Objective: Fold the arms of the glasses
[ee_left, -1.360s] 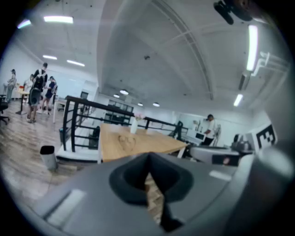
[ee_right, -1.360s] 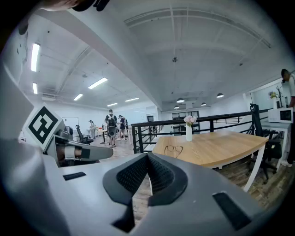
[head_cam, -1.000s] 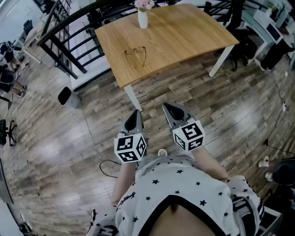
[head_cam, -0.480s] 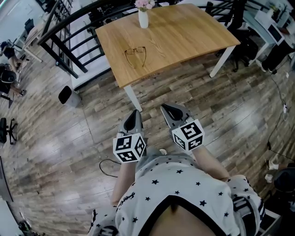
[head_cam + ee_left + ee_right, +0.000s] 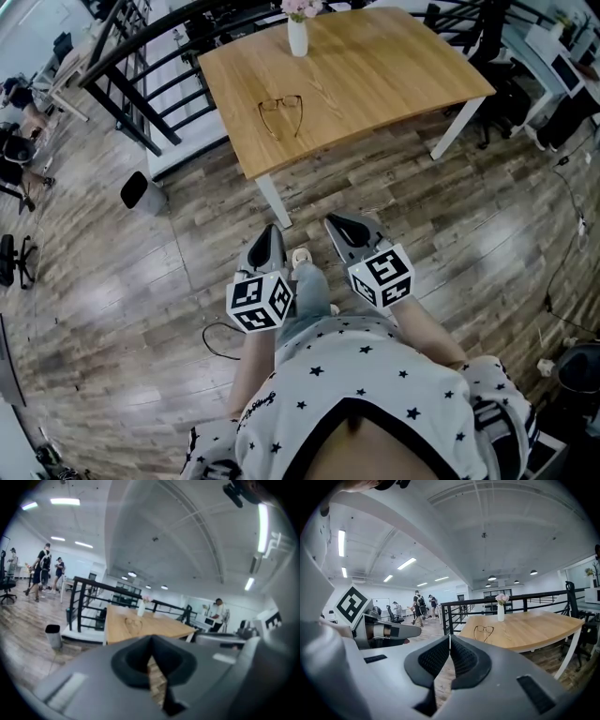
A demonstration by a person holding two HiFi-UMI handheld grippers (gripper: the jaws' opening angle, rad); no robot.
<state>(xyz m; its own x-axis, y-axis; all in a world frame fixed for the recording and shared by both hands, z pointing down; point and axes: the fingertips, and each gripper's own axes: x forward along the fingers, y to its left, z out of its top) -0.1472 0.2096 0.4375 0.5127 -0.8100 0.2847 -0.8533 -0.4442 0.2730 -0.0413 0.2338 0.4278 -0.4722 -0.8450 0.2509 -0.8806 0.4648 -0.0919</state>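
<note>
Glasses [image 5: 281,114] point arms toward person [image 5: 361,384]; left hand-held gripper [image 5: 271,232] and right hand-held gripper [image 5: 335,221] closed.

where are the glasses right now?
In the head view, the glasses lie with arms open on the left part of the wooden table, just on the near side of the white vase.
</note>
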